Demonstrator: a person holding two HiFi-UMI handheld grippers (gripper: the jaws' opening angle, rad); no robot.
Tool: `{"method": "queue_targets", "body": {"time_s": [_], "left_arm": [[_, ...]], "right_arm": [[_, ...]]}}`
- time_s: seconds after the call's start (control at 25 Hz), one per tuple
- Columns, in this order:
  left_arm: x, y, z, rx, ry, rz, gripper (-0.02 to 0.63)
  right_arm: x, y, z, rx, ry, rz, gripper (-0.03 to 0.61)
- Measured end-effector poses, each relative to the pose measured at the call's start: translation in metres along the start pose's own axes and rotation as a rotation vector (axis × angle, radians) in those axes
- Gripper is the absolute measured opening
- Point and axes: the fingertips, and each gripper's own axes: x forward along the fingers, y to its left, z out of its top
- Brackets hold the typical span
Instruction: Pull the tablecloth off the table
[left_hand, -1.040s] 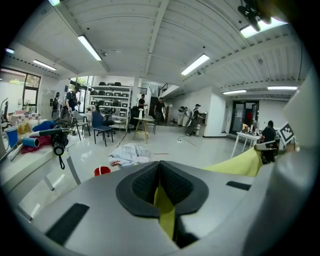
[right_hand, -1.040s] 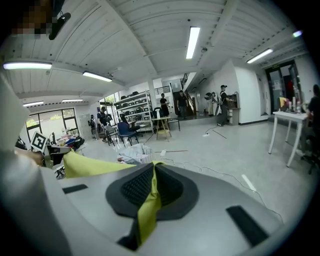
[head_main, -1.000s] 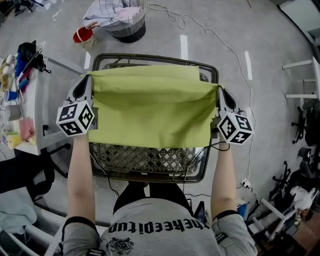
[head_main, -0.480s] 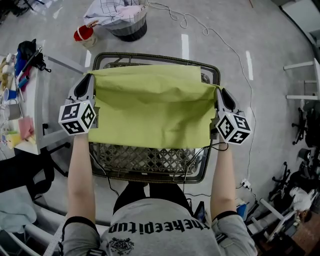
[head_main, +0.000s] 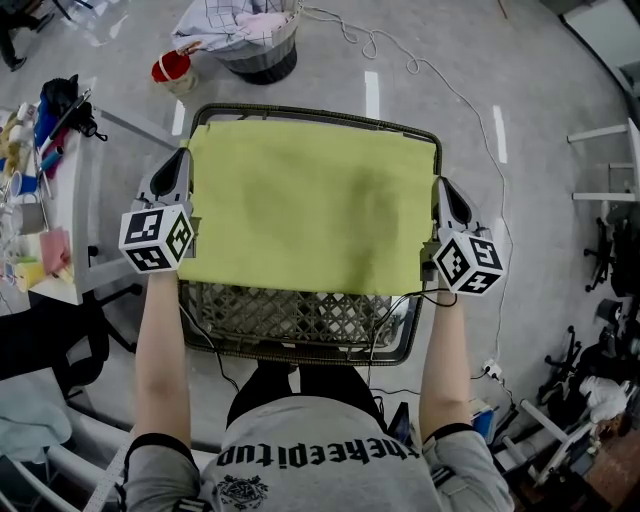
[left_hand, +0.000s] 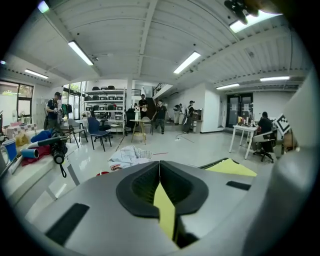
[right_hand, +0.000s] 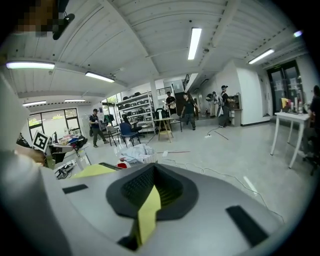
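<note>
A yellow-green tablecloth (head_main: 310, 205) lies spread flat over the far part of a wicker-topped table (head_main: 300, 325) in the head view. My left gripper (head_main: 183, 157) is at the cloth's left edge, shut on it; in the left gripper view a yellow strip (left_hand: 165, 210) runs between the pressed pads of the left gripper (left_hand: 159, 170). My right gripper (head_main: 440, 185) is at the right edge, its jaws closing on the cloth. The right gripper view shows a strip of cloth (right_hand: 147, 215) pinched in the right gripper (right_hand: 152, 175).
A basket of laundry (head_main: 245, 35) and a red cup (head_main: 170, 68) stand on the floor beyond the table. A cluttered white desk (head_main: 45, 200) is at the left. A white cable (head_main: 440, 80) trails over the floor at the right, near chairs (head_main: 610, 240).
The cloth hung gathered and sagging between the grippers; now it is stretched flat and reaches the table's far rim. Both grippers stay near the same places.
</note>
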Motion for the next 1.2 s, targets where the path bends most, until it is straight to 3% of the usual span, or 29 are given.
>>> {"method": "queue_targets", "body": {"time_s": [0.4, 1.2], "left_arm": [[-0.031, -0.018, 0.002, -0.027, -0.021, -0.040, 0.014], [-0.120, -0.055, -0.029, -0.058, -0.027, -0.096, 0.014]], "right_arm": [[-0.025, 0.023, 0.000, -0.009, -0.022, 0.043, 0.011], [-0.134, 0.050, -0.018, 0.020, -0.086, 0.005, 0.011]]}}
